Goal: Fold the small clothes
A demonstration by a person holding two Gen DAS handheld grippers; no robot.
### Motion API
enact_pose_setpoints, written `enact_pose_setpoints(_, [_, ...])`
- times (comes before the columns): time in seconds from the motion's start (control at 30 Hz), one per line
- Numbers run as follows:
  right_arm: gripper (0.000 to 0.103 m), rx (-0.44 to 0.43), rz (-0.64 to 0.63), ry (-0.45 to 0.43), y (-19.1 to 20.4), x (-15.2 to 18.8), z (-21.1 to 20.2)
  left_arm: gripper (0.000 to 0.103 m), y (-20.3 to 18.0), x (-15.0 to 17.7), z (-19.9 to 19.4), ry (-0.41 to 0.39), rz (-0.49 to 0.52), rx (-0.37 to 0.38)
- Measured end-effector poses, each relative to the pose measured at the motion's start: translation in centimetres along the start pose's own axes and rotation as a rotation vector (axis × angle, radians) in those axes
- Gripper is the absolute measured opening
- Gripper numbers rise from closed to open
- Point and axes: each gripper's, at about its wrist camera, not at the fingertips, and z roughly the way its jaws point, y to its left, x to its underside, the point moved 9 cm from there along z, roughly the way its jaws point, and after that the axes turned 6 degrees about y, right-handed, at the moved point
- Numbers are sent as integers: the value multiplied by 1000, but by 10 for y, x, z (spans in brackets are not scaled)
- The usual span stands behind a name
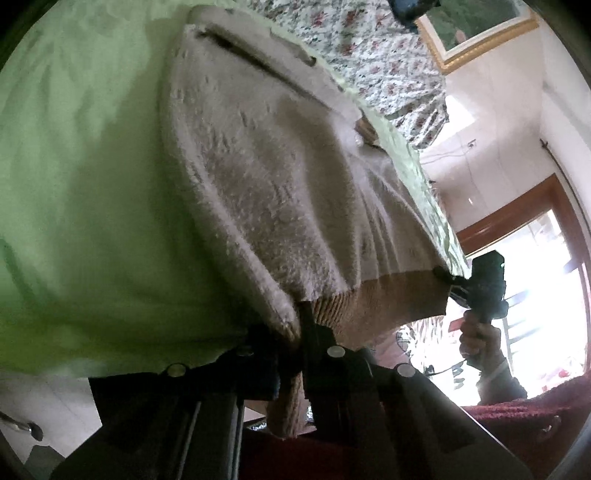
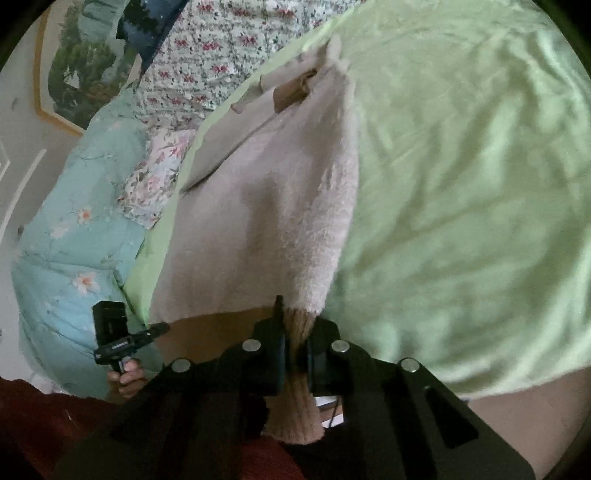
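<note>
A small beige fuzzy sweater (image 1: 266,177) with a tan ribbed hem lies stretched over the green bedsheet (image 1: 74,184). My left gripper (image 1: 301,332) is shut on one corner of the ribbed hem. My right gripper (image 2: 295,343) is shut on the other hem corner, and the ribbed fabric hangs between its fingers. The sweater also shows in the right wrist view (image 2: 266,221), with a brown tag at its far collar end. In the left wrist view the right gripper (image 1: 443,275) shows at the hem's far corner. In the right wrist view the left gripper (image 2: 162,326) shows at the left.
The green sheet (image 2: 461,184) spreads wide to the right. A floral quilt (image 2: 207,48) and a light blue floral pillow (image 2: 74,240) lie at the bed's far side. A framed picture (image 1: 476,33) hangs on the wall. A dark red cloth (image 1: 524,413) is near the operator.
</note>
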Motion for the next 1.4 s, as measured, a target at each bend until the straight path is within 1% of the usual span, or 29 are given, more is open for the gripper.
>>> enact_pose_setpoints(0.1, [8, 3, 2, 4, -5, 3, -5, 6, -2, -2, -3, -13, -9, 1])
enact_pose_setpoints(0.2, [8, -16, -13, -9, 4, 2, -9, 6, -9, -8, -16, -45, 1, 12])
enact_pose_setpoints(0.33, [8, -100, -27, -76, 25, -13, -27, 6, -33, -31, -45, -128, 36, 53])
enact_pose_setpoints(0.43, [8, -152, -38, -133, 42, -33, -43, 6, -46, -56, -63, -189, 59, 68])
enact_pose_setpoints(0.53, [8, -190, -70, -193, 64, -62, -56, 6, -59, -90, -80, -255, 90, 74])
enact_pose_setpoints(0.57, [8, -195, -81, -212, 70, -73, -59, 6, -64, -108, -86, -287, 108, 74])
enact_pose_setpoints(0.63, [8, -204, -105, -253, 84, -100, -63, 6, -72, -133, -94, -327, 134, 75])
enact_pose_setpoints(0.7, [8, -211, -116, -292, 91, -131, -66, 6, -78, -167, -100, -372, 153, 66])
enact_pose_setpoints(0.73, [8, -207, -118, -308, 95, -145, -64, 6, -81, -181, -100, -389, 157, 60])
enact_pose_setpoints(0.8, [8, -173, -125, -341, 97, -181, -60, 6, -84, -215, -98, -425, 165, 40])
enact_pose_setpoints(0.83, [8, -160, -123, -349, 97, -194, -56, 6, -82, -230, -97, -436, 163, 33])
enact_pose_setpoints(0.9, [8, -122, -109, -359, 94, -228, -45, 6, -76, -267, -88, -449, 142, 11])
enact_pose_setpoints(0.97, [8, -94, -93, -361, 91, -253, -33, 6, -68, -293, -82, -453, 121, 3])
enact_pose_setpoints(1.07, [8, -66, -78, -349, 85, -292, -9, 6, -50, -335, -66, -446, 91, -32])
enact_pose_setpoints(1.13, [8, -47, -69, -332, 78, -313, 9, 6, -37, -356, -53, -437, 75, -56])
enact_pose_setpoints(1.27, [8, -15, -52, -303, 65, -343, 42, 6, -4, -384, -26, -407, 28, -89])
enact_pose_setpoints(1.4, [8, 65, -10, -268, 37, -361, 77, 6, 32, -405, 9, -356, -22, -122])
